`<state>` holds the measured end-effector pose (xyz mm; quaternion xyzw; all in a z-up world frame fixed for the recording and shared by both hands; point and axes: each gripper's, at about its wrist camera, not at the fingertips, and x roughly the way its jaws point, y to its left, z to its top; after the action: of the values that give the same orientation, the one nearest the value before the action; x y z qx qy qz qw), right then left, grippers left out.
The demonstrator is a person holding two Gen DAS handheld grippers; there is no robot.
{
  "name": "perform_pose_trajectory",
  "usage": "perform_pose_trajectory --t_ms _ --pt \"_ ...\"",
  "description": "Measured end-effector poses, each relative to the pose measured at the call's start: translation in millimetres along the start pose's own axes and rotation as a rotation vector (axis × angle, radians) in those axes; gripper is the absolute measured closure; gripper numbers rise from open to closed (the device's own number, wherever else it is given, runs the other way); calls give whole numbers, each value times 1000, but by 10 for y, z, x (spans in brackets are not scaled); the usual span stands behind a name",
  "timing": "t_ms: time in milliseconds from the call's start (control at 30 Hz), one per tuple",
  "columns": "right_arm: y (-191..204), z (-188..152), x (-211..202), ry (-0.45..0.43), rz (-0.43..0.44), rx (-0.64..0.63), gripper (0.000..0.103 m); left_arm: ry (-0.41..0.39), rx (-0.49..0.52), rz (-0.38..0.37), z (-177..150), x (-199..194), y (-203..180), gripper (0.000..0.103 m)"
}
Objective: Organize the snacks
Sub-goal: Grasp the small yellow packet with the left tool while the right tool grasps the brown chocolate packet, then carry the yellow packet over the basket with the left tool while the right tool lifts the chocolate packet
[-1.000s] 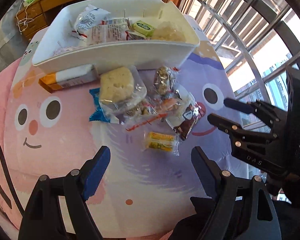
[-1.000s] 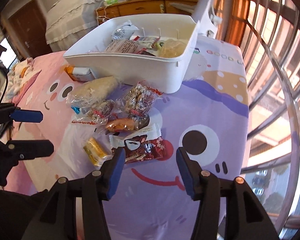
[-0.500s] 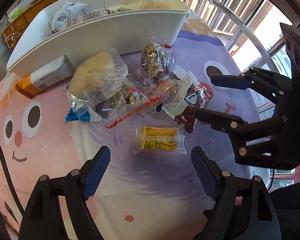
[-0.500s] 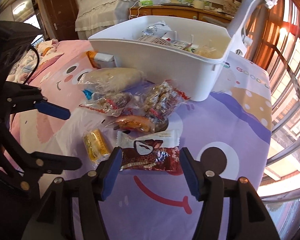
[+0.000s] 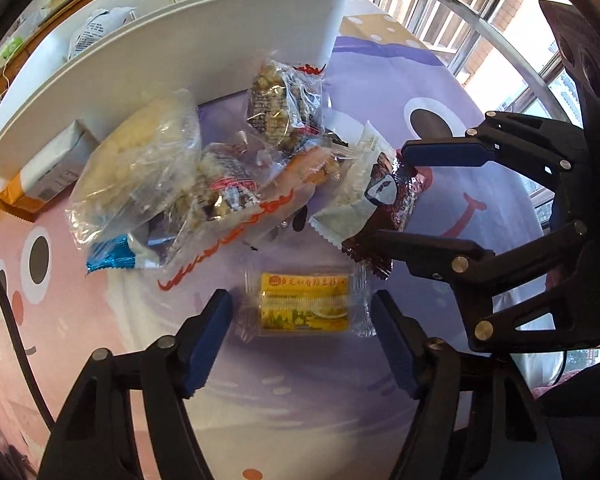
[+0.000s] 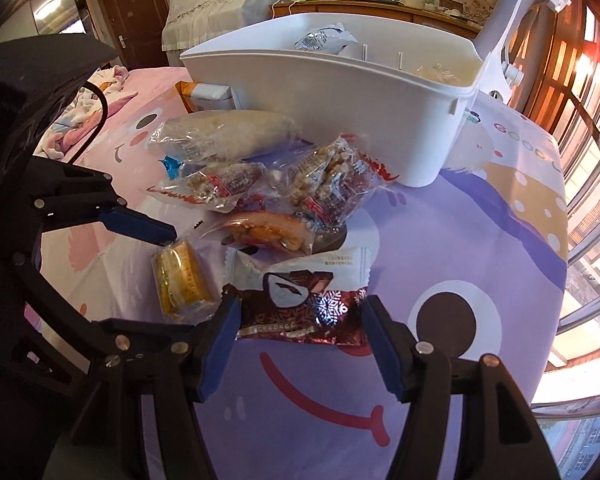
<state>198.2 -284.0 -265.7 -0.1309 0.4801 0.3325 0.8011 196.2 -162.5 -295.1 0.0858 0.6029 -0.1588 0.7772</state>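
While my left gripper [image 5: 302,322] closes in on the yellow bar [image 5: 303,306], not yet pinching, my right gripper [image 6: 300,334] brackets the brown packet [image 6: 304,310], jaws apart. Both lie before the bin [image 6: 340,112]; I fear crinkly wrappers slipping and grippers colliding.

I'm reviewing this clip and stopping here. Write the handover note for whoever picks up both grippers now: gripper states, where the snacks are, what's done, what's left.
Left gripper: open, jaws just been closing around the yellow snack pack on the cloth; pads not yet pressing.
Right gripper: open, jaws just been opening, straddling the dark red chocolate pack; not gripped.
White bin: behind the pile, already holds a few packets.
Still on the cloth: bread in clear wrap, two nut bars, an orange pastry pack, an orange-and-white box beside the bin.
Left: close on both packs, carry them to the bin, then clear the rest.
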Motion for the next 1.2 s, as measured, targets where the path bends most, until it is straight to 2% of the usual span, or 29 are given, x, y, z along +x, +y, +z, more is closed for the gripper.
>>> perform_pose_trajectory --t_ms 300,500,733,1200 --pt "34 28 42 -10 -2 -35 38 -48 21 15 10 -10 -46 47" --pt "62 45 47 2 -7 -51 41 -59 -9 18 -57 -63 -28 53" --pt "73 73 35 25 -1 -40 57 -57 -58 13 -137 -122 15 54" --pt "159 138 -47 72 -37 17 74 -79 -146 60 -436 -460 348 54"
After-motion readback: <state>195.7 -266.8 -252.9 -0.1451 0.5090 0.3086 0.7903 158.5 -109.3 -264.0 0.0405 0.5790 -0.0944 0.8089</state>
